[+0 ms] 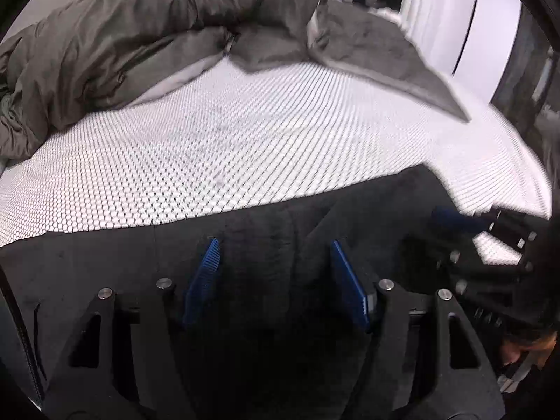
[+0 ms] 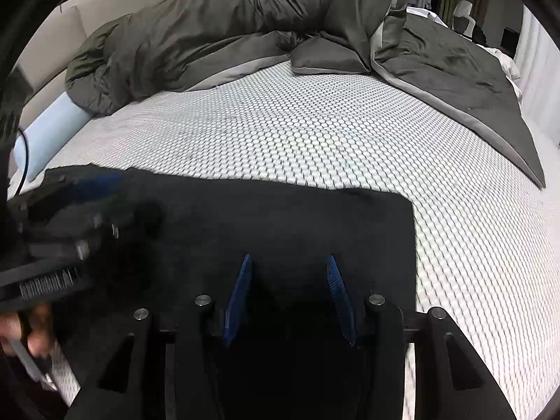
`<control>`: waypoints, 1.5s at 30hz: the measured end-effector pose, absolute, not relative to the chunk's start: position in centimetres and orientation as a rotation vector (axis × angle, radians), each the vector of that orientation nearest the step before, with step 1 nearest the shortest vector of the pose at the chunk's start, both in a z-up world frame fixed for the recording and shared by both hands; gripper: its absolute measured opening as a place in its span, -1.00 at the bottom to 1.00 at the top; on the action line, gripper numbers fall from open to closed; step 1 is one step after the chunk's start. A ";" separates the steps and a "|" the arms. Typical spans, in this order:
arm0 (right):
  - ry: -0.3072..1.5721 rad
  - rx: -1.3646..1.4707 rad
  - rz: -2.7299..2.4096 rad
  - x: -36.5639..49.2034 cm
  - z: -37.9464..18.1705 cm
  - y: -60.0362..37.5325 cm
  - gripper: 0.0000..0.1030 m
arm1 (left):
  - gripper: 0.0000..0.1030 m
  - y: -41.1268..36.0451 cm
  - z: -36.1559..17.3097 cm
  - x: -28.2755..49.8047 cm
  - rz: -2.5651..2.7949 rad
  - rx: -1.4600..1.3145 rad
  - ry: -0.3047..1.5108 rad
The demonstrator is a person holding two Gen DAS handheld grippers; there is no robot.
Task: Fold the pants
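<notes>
The black pants (image 1: 105,262) lie flat on the white honeycomb-patterned mattress (image 1: 245,140), at the near edge. My left gripper (image 1: 274,245) is open, its blue pads (image 1: 203,280) low over a raised ridge of the black cloth. In the right wrist view the pants (image 2: 280,217) show a straight far edge and a square right corner. My right gripper (image 2: 288,262) is open just above the cloth, holding nothing. The left gripper shows blurred at the left of the right wrist view (image 2: 70,210); the right gripper shows at the right of the left wrist view (image 1: 490,238).
A bunched grey-green duvet (image 2: 227,28) covers the far part of the mattress (image 2: 315,133), with a dark grey sheet (image 2: 455,63) trailing down the right side. A pale blue bolster (image 2: 52,129) lies at far left. White curtains (image 1: 437,7) hang beyond.
</notes>
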State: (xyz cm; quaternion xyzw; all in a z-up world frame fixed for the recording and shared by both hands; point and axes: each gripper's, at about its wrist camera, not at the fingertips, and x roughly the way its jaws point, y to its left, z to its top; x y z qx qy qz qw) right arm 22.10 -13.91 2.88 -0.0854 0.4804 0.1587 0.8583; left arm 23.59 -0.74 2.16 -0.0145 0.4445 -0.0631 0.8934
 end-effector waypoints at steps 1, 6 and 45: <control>1.023 -0.181 0.330 22.8 2.4 -13.8 -0.10 | 0.25 -0.7 1.6 23.9 -0.111 -0.014 0.943; 1.042 -0.276 0.216 23.6 0.5 -14.8 -0.10 | 0.25 0.4 0.3 24.5 -0.144 -0.085 0.973; 0.979 -0.381 0.314 13.3 0.9 -12.6 0.32 | 0.53 -1.4 0.1 13.4 -0.247 0.082 0.866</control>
